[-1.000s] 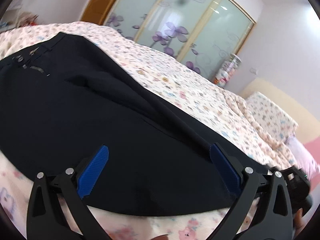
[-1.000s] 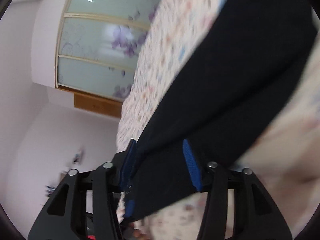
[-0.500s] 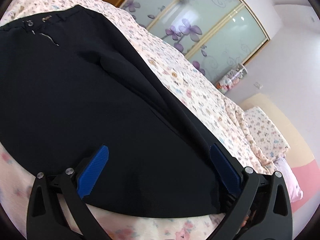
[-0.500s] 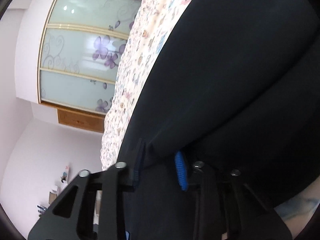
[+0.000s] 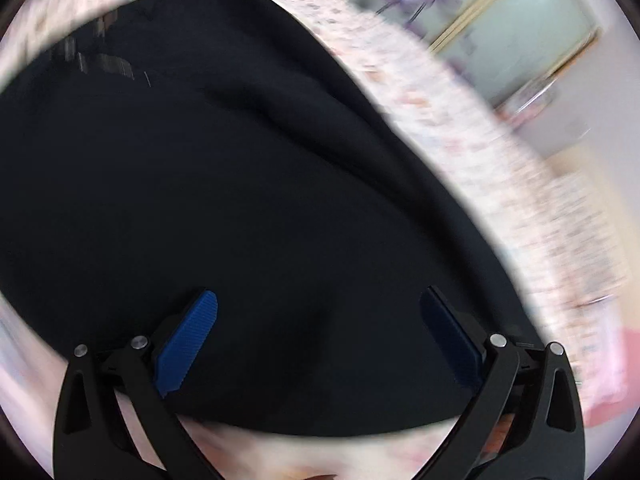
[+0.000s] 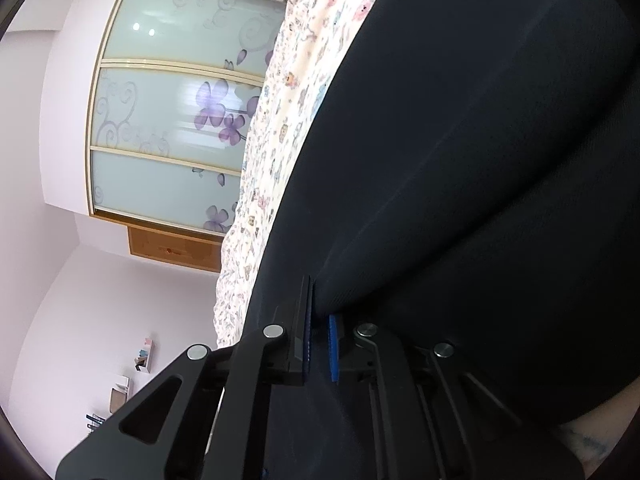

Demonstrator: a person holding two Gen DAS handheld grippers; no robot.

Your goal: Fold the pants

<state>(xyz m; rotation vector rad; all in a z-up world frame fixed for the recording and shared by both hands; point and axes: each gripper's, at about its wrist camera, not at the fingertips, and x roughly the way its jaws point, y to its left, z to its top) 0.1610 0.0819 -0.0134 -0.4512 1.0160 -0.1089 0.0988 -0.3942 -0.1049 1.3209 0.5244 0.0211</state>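
Note:
Dark navy pants (image 5: pixel 240 200) lie spread on a floral bedsheet (image 5: pixel 500 168), waistband at the upper left of the left wrist view. My left gripper (image 5: pixel 318 336) is open, its blue pads over the near part of the pants, holding nothing. The view is motion-blurred. In the right wrist view the pants (image 6: pixel 480 160) fill the right side. My right gripper (image 6: pixel 320 344) is shut on a fold of the pants fabric, blue pads nearly together.
The floral bedsheet (image 6: pixel 280 140) runs beside the pants. A frosted glass wardrobe door with purple flowers (image 6: pixel 168 128) stands beyond the bed. A pink patch (image 5: pixel 616 368) lies at the right edge of the left wrist view.
My right gripper's jaws have closed onto the pants fabric. My left gripper has moved in over the pants, staying open.

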